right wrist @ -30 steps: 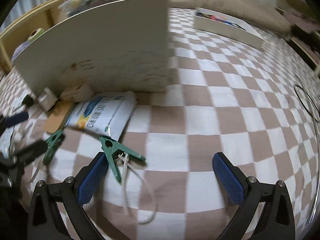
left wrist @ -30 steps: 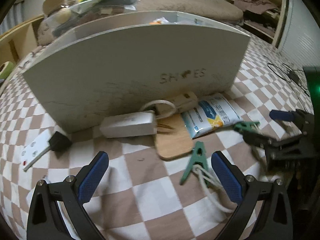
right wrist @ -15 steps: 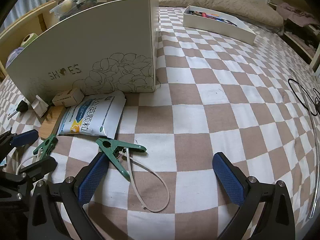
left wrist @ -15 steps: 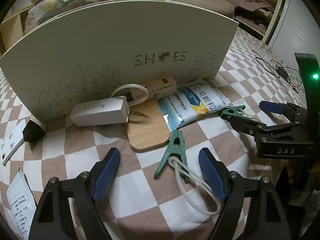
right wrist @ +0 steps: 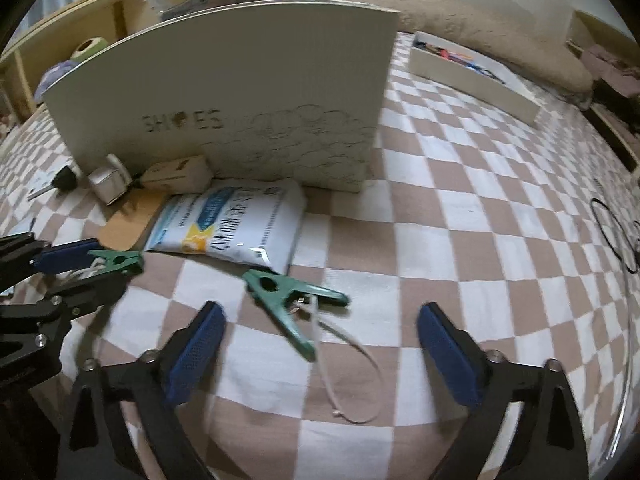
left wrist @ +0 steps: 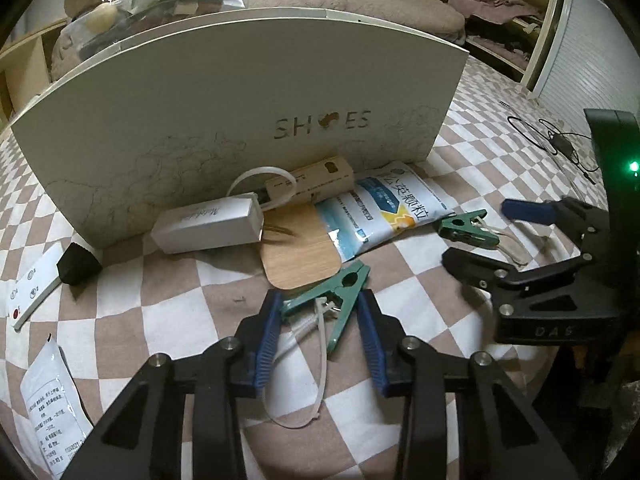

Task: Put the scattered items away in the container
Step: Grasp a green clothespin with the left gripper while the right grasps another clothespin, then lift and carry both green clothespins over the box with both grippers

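A white shoe box (left wrist: pixel 240 120) marked SHOES stands on the checkered cloth; it also shows in the right wrist view (right wrist: pixel 240 92). My left gripper (left wrist: pixel 318 308) has closed onto a green clothes peg (left wrist: pixel 340 292) with a white loop tied to it. A second green peg (right wrist: pixel 288 304) with a white loop lies between the fingers of my open right gripper (right wrist: pixel 320 324), untouched. In the left wrist view this peg (left wrist: pixel 464 226) lies at the right gripper's (left wrist: pixel 480 236) tips. A blue-white packet (left wrist: pixel 384 208), a wooden card (left wrist: pixel 300 252) and two small boxes (left wrist: pixel 208 230) lie against the shoe box.
A black-capped white stick (left wrist: pixel 36 292) and a white sachet (left wrist: pixel 48 404) lie at the left. A white tray (right wrist: pixel 476 76) with small items sits at the back right. Black cables (left wrist: pixel 552 140) lie at the far right. Shelves and clutter stand behind the box.
My left gripper moved forward and closed its fingers around the nearer green peg. My right gripper moved a little closer to the other peg and stayed open.
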Available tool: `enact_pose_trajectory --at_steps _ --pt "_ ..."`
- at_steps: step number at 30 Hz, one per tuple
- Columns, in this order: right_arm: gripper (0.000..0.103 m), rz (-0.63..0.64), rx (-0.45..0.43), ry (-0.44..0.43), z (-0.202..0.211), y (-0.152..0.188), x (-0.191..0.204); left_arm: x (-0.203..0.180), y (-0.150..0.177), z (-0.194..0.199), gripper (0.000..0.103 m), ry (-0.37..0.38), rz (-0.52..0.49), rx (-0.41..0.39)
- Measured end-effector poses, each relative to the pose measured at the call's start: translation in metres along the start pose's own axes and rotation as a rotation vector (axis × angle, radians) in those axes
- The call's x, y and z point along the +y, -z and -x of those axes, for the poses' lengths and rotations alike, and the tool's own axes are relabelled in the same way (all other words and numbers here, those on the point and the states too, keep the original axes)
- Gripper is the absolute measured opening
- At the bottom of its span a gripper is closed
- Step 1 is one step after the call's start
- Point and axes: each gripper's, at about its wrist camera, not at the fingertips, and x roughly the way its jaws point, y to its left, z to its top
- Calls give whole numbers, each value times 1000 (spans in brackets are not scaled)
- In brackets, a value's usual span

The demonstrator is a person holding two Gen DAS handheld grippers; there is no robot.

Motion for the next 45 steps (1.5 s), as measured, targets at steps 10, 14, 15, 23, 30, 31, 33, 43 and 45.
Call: enact_pose_trajectory --at_steps 10,14,15,23,30,31,33,43,45 --pt "48 15 -46 -70 14 2 3 1 0 2 37 19 18 -3" --pt "48 23 -47 -75 24 7 14 3 0 5 36 26 37 -8" --pt "48 21 -47 -79 23 6 16 3 0 6 36 30 41 -9" --pt "48 11 -62 -123 20 -1 8 4 2 12 34 33 54 -19" --pt "48 -21 -79 -154 25 -1 4 6 5 16 34 40 70 -29" --pt "48 -25 -83 -159 26 -1 3 7 6 17 34 44 74 -32" --pt "48 -33 -93 -170 29 -1 3 7 7 20 34 51 80 -41" --pt "48 -64 -146 -242 48 -1 5 8 7 40 34 87 99 -94" --pt "48 -74 -159 -253 52 -3 4 10 5 44 34 91 105 -106"
